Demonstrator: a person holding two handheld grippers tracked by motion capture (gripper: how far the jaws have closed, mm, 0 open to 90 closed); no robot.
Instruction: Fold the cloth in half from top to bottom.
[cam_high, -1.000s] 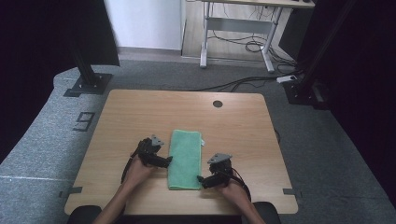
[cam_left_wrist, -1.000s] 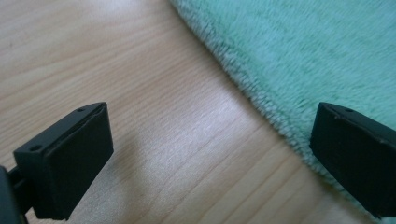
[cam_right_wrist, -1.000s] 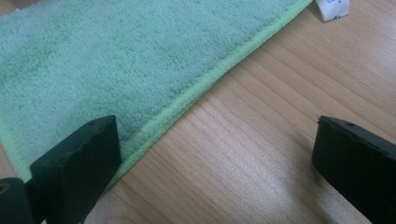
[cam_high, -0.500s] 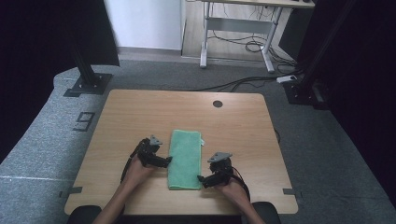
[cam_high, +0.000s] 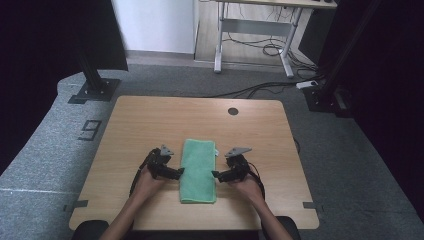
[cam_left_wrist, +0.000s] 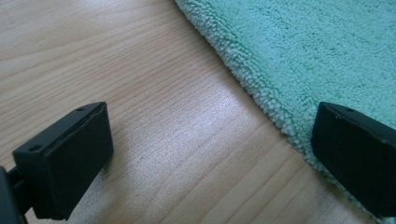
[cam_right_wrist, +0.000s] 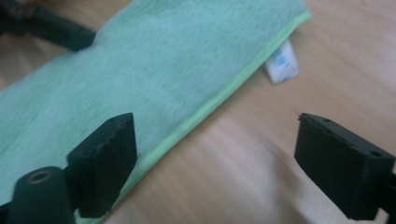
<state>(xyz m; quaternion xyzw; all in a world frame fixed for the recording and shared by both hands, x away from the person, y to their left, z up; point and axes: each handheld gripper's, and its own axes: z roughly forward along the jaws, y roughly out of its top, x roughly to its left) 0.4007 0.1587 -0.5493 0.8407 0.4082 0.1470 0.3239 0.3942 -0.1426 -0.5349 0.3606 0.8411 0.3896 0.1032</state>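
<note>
1. One folded green towel (cam_high: 198, 170) lies mid-table (cam_high: 150, 120), between my two grippers.
2. Left gripper (cam_high: 178, 172): jaws wide, empty, at the towel's left edge.
3. Right gripper (cam_high: 215, 174): jaws wide but just narrowing, nothing gripped.

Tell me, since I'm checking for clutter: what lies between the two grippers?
The folded green towel alone lies between the left gripper and right gripper, seen in the high view.

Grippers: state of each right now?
Left gripper: open, empty, one jaw at the towel edge.
Right gripper: open, empty, jaws just been closing a little, straddling the towel edge.
</note>
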